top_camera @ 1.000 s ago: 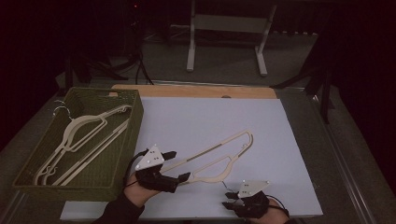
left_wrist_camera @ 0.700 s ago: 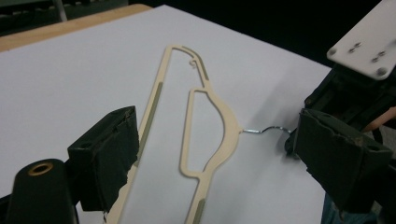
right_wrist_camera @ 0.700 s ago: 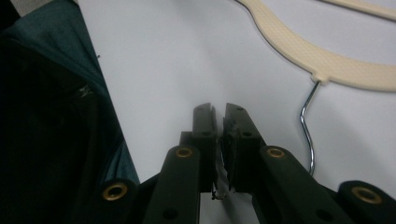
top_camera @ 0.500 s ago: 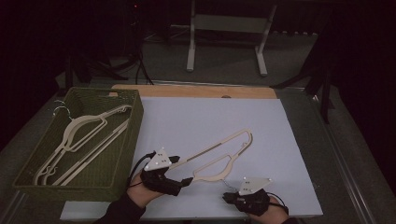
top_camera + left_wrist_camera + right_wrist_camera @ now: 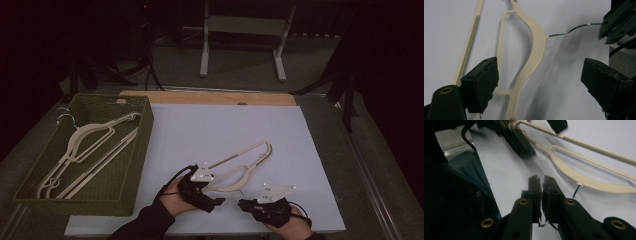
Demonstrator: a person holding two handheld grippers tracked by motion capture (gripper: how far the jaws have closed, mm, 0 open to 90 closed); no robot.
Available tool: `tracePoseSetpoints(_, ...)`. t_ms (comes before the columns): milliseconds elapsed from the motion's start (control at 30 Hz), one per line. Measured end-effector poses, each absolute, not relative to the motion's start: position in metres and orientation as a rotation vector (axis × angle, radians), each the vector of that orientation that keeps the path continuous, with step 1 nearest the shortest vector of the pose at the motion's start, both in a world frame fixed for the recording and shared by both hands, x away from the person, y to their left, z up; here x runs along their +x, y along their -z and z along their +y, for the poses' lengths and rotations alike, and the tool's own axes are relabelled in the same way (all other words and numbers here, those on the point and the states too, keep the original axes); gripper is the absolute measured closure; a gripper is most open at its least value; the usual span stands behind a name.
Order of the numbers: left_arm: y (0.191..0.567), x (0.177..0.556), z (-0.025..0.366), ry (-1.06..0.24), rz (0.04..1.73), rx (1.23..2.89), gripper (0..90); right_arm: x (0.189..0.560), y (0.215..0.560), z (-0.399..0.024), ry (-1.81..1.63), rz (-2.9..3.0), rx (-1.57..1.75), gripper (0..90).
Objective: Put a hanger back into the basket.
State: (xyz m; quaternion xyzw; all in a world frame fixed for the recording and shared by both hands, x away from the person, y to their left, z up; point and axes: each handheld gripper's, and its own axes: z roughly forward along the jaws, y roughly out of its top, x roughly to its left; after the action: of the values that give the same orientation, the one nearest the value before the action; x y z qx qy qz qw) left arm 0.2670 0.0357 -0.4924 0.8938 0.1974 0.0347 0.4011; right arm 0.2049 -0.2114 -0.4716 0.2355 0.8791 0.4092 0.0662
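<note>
Gripping the wire hook (image 5: 575, 191) so near its tip is the chief risk: the right gripper (image 5: 541, 182) has just been closing, its jaws now together with the thin wire apparently caught low between them (the contact is hard to confirm), and the wire may slip out or bend under load. The cream hanger (image 5: 240, 167) lies flat on the white bench (image 5: 225, 130) beyond those jaws. The left gripper (image 5: 539, 82) stands with jaws apart, straddling the hanger's shoulder without pressing; closing off-centre could skid the hanger sideways or twist it against the hook grip.
</note>
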Motion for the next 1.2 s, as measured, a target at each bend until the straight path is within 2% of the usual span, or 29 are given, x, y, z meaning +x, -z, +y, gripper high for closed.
tracePoseSetpoints(100, 0.499, 0.271, 0.024, -0.105, 0.466, 2.321, 15.8, 0.205, 0.468, -0.212, -1.246, 2.642, 0.702, 85.2)
tracePoseSetpoints(333, 0.513, 0.275, 0.012, -0.172, 0.41, 2.406, 33.2, 0.203, 0.462, -0.211, -1.24, 2.625, 0.695, 85.6)
tracePoseSetpoints(433, 0.516, 0.274, 0.009, -0.177, 0.376, 2.434, 33.5, 0.202, 0.461, -0.211, -1.245, 2.621, 0.694, 85.7)
tracePoseSetpoints(533, 0.516, 0.272, 0.004, -0.237, 0.353, 2.496, 35.0, 0.202, 0.46, -0.211, -1.244, 2.615, 0.691, 85.8)
tracePoseSetpoints(633, 0.514, 0.268, 0.0, -0.268, 0.328, 2.517, 48.9, 0.202, 0.46, -0.211, -1.252, 2.608, 0.688, 85.8)
tracePoseSetpoints(667, 0.513, 0.268, -0.001, -0.279, 0.337, 2.52, 48.9, 0.202, 0.459, -0.211, -1.252, 2.607, 0.691, 85.9)
tracePoseSetpoints(700, 0.514, 0.269, -0.002, -0.277, 0.337, 2.521, 56.3, 0.202, 0.459, -0.211, -1.259, 2.601, 0.691, 85.9)
tracePoseSetpoints(800, 0.514, 0.272, 0.0, -0.296, 0.349, 2.503, 67.9, 0.201, 0.458, -0.211, -1.263, 2.596, 0.685, 86.0)
tracePoseSetpoints(933, 0.514, 0.275, 0.003, -0.254, 0.337, 2.479, 69.5, 0.199, 0.457, -0.213, -1.282, 2.562, 0.694, 85.8)
tracePoseSetpoints(1133, 0.508, 0.272, 0.004, -0.305, 0.303, 2.459, 71.8, 0.199, 0.453, -0.22, -1.362, 2.505, 0.717, 84.3)
tracePoseSetpoints(1200, 0.505, 0.272, 0.005, -0.345, 0.316, 2.445, 72.7, 0.199, 0.451, -0.222, -1.409, 2.473, 0.708, 75.5)
